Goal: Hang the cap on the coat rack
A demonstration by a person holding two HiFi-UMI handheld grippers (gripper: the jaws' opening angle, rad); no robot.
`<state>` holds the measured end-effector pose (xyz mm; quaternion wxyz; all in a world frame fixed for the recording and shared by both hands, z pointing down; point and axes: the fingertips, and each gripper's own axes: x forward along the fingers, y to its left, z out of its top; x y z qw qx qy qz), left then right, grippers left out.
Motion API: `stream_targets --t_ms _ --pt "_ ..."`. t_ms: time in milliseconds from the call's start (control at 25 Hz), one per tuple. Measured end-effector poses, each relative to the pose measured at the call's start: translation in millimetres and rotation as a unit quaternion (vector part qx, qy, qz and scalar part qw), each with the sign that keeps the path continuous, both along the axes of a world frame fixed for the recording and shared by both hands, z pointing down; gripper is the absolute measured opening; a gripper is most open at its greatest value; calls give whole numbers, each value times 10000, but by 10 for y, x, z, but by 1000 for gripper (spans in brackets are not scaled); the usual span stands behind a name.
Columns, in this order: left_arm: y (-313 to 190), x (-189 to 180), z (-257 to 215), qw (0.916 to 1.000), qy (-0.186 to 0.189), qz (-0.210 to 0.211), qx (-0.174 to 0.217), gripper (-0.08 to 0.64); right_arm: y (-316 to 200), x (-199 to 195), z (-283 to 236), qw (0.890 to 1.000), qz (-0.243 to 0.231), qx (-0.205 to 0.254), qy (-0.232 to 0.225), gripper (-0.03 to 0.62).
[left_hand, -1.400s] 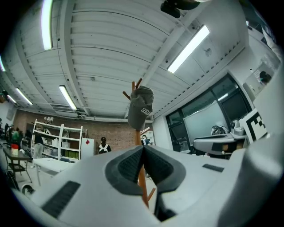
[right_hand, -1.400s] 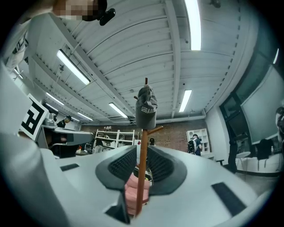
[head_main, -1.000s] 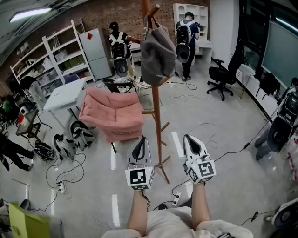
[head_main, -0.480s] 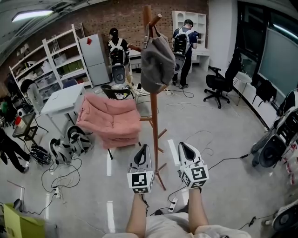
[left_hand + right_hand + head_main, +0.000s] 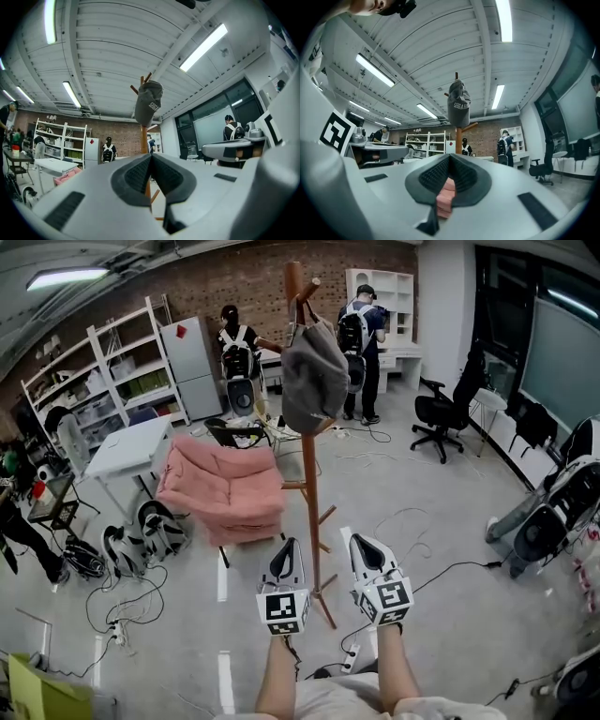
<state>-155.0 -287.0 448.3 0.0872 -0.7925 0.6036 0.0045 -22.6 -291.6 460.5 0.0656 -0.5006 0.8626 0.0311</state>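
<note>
Leftmost, white metal shelving lines the brick wall, and a pink cushioned sofa sits on the floor just beside the pole, clear of the work; next, the left gripper is held low near the person's body, its fingers pressed together on nothing, which suits a hand with no job left; between the two grippers rises the wooden coat rack, and the grey fabric cap hangs from an upper peg near its top, caught by its back opening so the crown droops down the pole; the hanging looks done; the right gripper is likewise closed and empty, the pink in its gap being only the sofa beyond; farther right stands a black office chair, well apart.
</note>
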Motion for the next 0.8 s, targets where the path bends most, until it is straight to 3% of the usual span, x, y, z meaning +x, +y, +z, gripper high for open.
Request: stream_targets --t_ms 800 --pt "-40 66 -6 9999 -58 97 -18 8 -7 -10 -17 10000 15 54 50 5"
